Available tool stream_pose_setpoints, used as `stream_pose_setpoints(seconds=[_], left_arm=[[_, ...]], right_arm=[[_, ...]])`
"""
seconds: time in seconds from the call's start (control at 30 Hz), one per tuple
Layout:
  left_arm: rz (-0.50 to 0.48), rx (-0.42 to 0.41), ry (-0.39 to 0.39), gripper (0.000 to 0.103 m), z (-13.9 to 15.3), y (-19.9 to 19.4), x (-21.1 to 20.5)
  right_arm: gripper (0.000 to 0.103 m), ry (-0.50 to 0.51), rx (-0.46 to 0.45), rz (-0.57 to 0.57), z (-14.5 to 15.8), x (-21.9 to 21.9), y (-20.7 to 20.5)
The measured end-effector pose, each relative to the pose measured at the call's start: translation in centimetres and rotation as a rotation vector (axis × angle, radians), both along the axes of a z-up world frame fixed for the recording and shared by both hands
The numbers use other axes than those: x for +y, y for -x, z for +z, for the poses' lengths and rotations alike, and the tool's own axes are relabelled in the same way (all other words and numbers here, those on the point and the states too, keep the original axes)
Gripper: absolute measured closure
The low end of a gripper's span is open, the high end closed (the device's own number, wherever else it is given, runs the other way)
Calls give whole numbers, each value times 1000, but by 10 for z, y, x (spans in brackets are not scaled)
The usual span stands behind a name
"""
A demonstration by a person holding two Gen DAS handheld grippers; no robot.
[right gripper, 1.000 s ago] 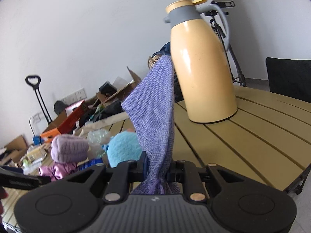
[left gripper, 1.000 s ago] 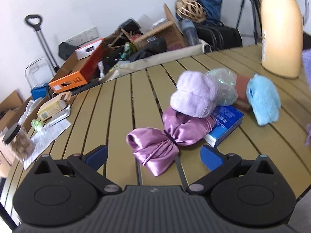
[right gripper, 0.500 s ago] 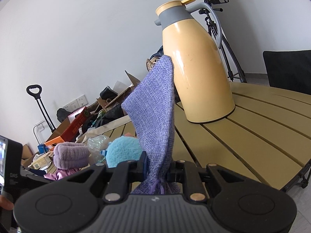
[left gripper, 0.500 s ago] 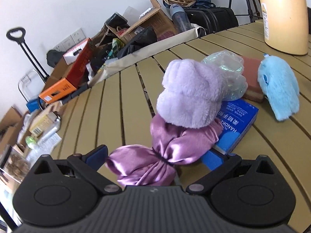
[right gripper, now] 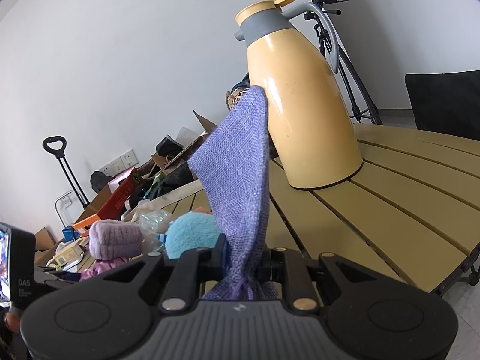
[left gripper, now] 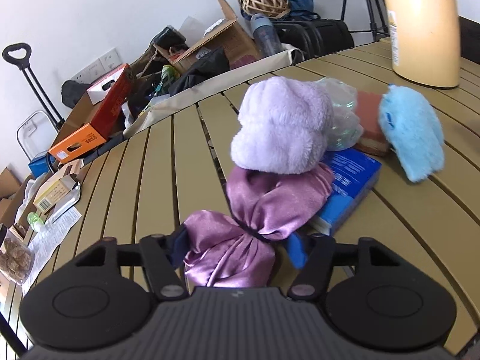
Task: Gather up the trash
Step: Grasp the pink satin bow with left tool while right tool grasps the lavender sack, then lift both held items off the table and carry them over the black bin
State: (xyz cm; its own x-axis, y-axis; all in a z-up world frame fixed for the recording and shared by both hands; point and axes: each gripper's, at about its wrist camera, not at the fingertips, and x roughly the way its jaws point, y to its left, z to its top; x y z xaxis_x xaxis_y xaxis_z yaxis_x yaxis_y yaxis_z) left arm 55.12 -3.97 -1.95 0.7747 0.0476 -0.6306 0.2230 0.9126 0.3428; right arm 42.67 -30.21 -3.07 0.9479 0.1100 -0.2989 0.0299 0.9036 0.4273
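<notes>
My left gripper (left gripper: 237, 249) has its jaws around the near end of a shiny purple satin bow-shaped cloth (left gripper: 255, 216) lying on the slatted table (left gripper: 156, 180); the blue pads touch or nearly touch it. A fluffy lilac hat (left gripper: 279, 126) rests on the cloth's far end. A crumpled clear plastic wrap (left gripper: 342, 120), a blue booklet (left gripper: 348, 192), a reddish pad (left gripper: 369, 120) and a blue plush (left gripper: 411, 138) lie behind. My right gripper (right gripper: 243, 258) is shut on a purple-blue woven cloth (right gripper: 240, 180) that stands up from the jaws.
A tall yellow thermos jug (right gripper: 300, 96) stands on the table at the right, also in the left wrist view (left gripper: 420, 24). Boxes, paper and a snack jar (left gripper: 15, 258) sit at the table's left edge. Cardboard boxes (left gripper: 222, 45) and clutter lie beyond the table.
My left gripper has moved forward onto the satin cloth and its jaws have narrowed around the cloth's near end. My right gripper holds the woven cloth as before, shifted slightly.
</notes>
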Motion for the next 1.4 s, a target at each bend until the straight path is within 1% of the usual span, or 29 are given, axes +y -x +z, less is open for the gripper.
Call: stream_pose_setpoints(seconds=[0.03, 0.13, 0.33, 0.4, 0.47, 0.53, 0.63, 0.8, 0.87, 1.03, 1.27, 1.4], left_arm=[[-6, -3, -6, 48, 0, 3, -1], [-11, -12, -8, 54, 1, 11, -2], [-23, -36, 16, 56, 6, 37, -5], [-14, -46, 27, 56, 9, 45, -5], [18, -64, 30, 57, 12, 53, -5], [33, -69, 67, 57, 16, 62, -2], [56, -80, 98, 58, 20, 75, 2], [129, -110, 114, 57, 27, 95, 10], [155, -111, 151, 57, 29, 101, 18], [193, -108, 172, 57, 32, 119, 28], [209, -106, 198, 57, 36, 143, 36], [196, -111, 215, 57, 40, 159, 35]], right_arm=[[86, -2, -2, 3, 0, -1, 0], [86, -6, -7, 9, 0, -2, 2], [86, -17, -18, 12, 1, -8, 5], [86, -19, -22, 13, 1, -9, 7], [86, -21, -25, 18, 1, -9, 8], [86, -21, -27, 25, 1, -9, 9], [86, -14, -27, 35, 2, -9, 11], [86, 1, -28, 55, 4, -7, 14], [86, 10, -34, 62, 7, -7, 17], [86, 42, -49, 91, 13, 2, 26], [86, 83, -30, 146, 12, 22, 46], [86, 100, -14, 173, 11, 33, 60]])
